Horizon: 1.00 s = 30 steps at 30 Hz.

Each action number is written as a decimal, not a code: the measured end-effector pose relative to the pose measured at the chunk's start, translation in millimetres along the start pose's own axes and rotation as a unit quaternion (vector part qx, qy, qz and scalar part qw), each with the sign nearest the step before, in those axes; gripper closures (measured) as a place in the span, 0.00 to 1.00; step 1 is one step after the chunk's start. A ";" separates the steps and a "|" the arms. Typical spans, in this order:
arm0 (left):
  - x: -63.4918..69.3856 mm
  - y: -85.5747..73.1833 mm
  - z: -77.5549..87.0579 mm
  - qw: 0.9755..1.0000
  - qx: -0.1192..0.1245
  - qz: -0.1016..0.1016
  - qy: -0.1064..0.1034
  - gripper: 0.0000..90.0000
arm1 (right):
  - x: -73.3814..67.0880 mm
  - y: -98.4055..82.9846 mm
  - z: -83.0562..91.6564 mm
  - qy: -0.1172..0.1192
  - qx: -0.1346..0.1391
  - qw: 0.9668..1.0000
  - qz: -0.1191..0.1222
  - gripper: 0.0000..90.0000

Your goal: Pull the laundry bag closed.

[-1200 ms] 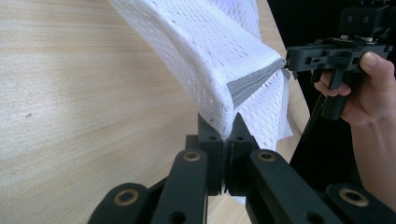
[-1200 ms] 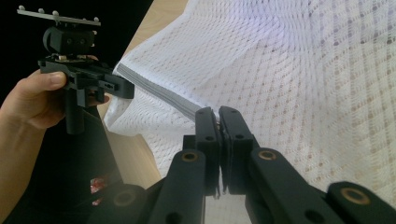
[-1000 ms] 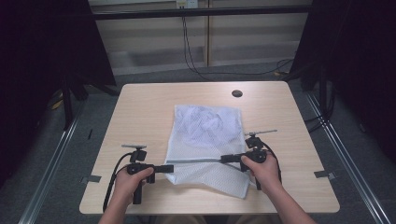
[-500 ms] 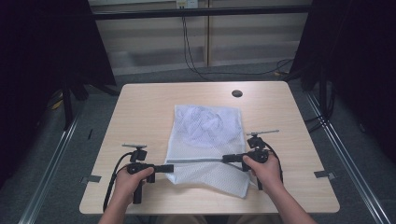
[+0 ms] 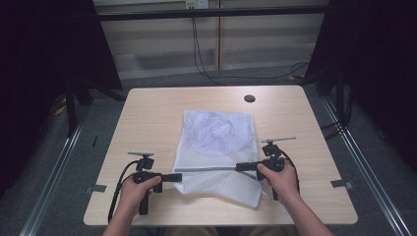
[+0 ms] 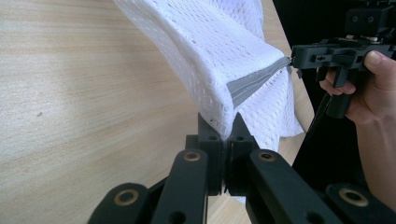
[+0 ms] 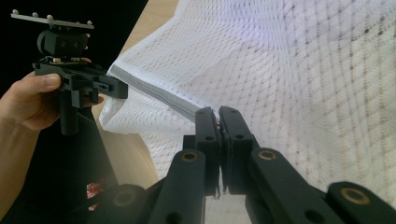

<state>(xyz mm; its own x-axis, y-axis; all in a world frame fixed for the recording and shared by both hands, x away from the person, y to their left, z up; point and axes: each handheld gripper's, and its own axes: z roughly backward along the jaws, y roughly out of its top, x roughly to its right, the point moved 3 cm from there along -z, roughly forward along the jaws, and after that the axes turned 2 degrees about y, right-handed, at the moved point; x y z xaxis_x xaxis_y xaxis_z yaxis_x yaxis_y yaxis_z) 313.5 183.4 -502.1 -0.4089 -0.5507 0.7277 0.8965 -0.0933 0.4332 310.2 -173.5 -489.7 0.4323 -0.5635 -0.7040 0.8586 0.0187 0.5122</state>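
Now both my tongs are clamped on a white mesh bag [image 5: 219,142]: left tongs [image 5: 178,177] pinch one end of its grey zipper strip [image 6: 254,81], right tongs [image 5: 239,166] the other, stretched taut between them above the wooden table [image 5: 147,113].

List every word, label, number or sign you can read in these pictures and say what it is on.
None can be read. The white mesh bag, its grey zip band, the wooden table and both grippers, left and right, carry no lettering. A small red patch low in the right gripper view is too blurred to tell.
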 end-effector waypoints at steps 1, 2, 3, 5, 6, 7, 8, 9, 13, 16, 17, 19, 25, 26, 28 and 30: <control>0.1 0.2 0.0 1.000 0.000 0.000 -0.001 0.98 | -0.2 0.0 0.5 0.001 -0.001 1.000 -0.003 0.97; 0.1 0.2 0.0 1.000 0.000 0.000 -0.001 0.98 | 0.0 0.0 0.8 0.000 0.000 1.000 -0.002 0.97; 0.3 0.3 -0.2 1.000 -0.001 -0.001 0.000 0.98 | -0.2 -0.1 0.7 0.000 0.000 1.000 -0.003 0.97; -0.1 0.5 -0.2 1.000 -0.001 -0.002 -0.001 0.98 | -0.1 -0.2 0.8 0.000 0.001 1.000 -0.002 0.97; -0.7 0.5 0.1 1.000 -0.002 -0.004 0.002 0.98 | -0.2 -0.4 0.8 0.000 0.000 1.000 -0.003 0.97; -0.3 0.5 -0.2 1.000 0.002 0.002 0.002 0.98 | 0.3 -0.6 1.2 -0.002 0.000 1.000 0.000 0.97; -0.6 0.4 -0.1 1.000 0.002 0.003 0.001 0.98 | 0.4 -0.8 1.7 -0.002 0.000 1.000 -0.003 0.97; -0.3 0.3 -0.1 1.000 0.002 0.007 0.000 0.98 | 0.9 -0.8 2.2 -0.002 0.001 1.000 -0.002 0.97; -0.3 0.5 -0.4 1.000 0.002 0.007 -0.001 0.98 | 2.6 -1.1 4.4 -0.005 0.003 1.000 -0.004 0.97; -0.4 0.4 -0.9 1.000 0.000 0.007 -0.001 0.98 | 2.9 -1.2 5.4 -0.005 0.004 1.000 -0.005 0.97; -0.6 0.3 -0.9 1.000 -0.003 0.005 -0.001 0.98 | 3.1 -1.2 5.6 -0.005 0.004 1.000 -0.004 0.97; -0.3 0.6 -1.2 1.000 0.001 0.009 -0.001 0.98 | 3.8 -1.4 5.9 -0.006 0.005 1.000 -0.005 0.97; -1.1 0.8 -1.5 1.000 0.000 0.009 0.000 0.98 | 4.4 -1.8 6.7 -0.006 0.005 1.000 -0.007 0.97; -1.3 0.9 -1.5 1.000 0.001 0.009 0.000 0.98 | 5.1 -1.9 7.2 -0.007 0.005 1.000 -0.006 0.97; -1.2 0.8 -1.7 1.000 0.000 0.009 0.000 0.98 | 6.2 -2.0 8.6 -0.007 0.005 1.000 -0.009 0.97; -1.3 0.9 -2.1 1.000 -0.001 0.009 0.000 0.98 | 6.8 -2.1 9.3 -0.007 0.006 1.000 -0.009 0.97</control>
<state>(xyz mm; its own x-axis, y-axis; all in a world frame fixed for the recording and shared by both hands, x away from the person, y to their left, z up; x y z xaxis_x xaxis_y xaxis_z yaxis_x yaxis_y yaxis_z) 315.2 182.4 -503.8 -0.3923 -0.5525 0.7355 0.9041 -0.0843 0.4189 308.8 -185.2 -491.0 0.4130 -0.5749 -0.7063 0.8626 -0.0020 0.5060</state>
